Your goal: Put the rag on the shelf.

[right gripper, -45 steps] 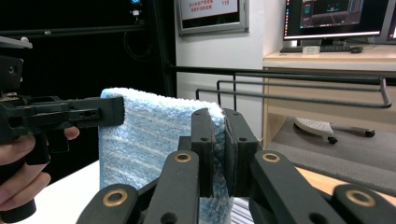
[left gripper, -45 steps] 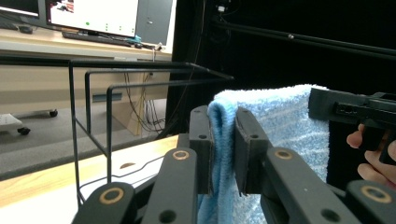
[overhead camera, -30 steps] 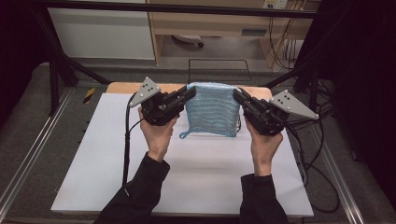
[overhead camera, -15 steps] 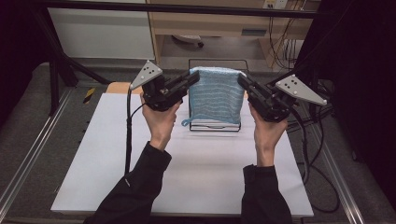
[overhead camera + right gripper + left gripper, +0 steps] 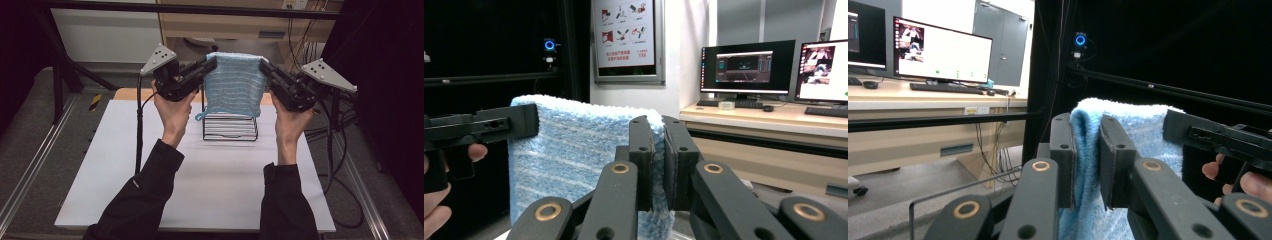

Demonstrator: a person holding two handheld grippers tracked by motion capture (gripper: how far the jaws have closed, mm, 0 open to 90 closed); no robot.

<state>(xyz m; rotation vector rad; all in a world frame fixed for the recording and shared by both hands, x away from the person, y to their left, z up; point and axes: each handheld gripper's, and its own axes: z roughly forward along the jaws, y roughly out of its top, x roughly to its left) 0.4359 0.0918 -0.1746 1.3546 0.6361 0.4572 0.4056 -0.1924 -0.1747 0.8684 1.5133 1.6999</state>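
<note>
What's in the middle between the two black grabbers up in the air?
A blue towel hangs stretched between the left gripper and the right gripper, each clamped on a top corner. The high view shows it, above a black wire rack.

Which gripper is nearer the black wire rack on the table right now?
Neither clearly. The left gripper and right gripper each pinch a top corner of the blue towel, raised above the wire rack, one to each side of it, about equally far.
</note>
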